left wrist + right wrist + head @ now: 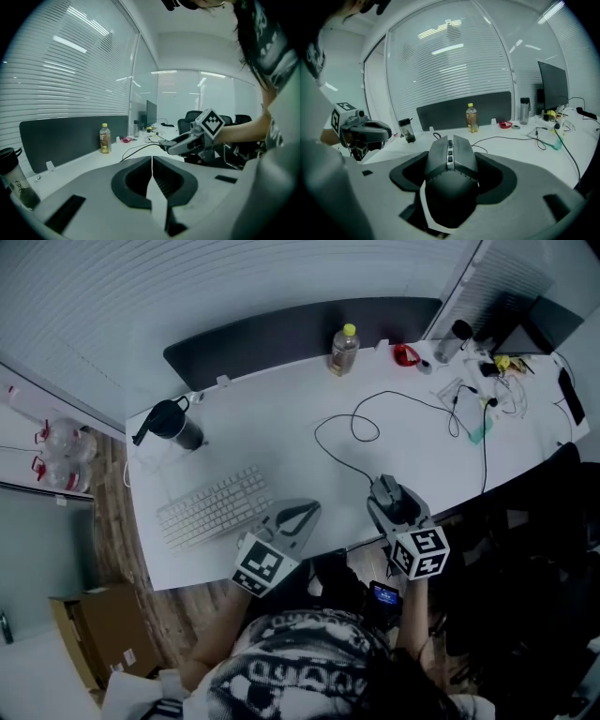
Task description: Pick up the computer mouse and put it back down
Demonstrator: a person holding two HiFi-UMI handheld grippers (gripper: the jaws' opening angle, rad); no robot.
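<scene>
Item: wired mouse (451, 183). 
Location: clamped by its flanks in the right claw (389, 502), at the counter's (281, 418) near edge. 
Left claw (151, 180): pressed together, empty. 
Handling: probably light, rigid, smooth-shelled; grip the flanks and mind the trailing cable (339, 462).

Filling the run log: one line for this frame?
right gripper: shut on computer mouse | left gripper: shut, empty | cable: loops over desk
</scene>
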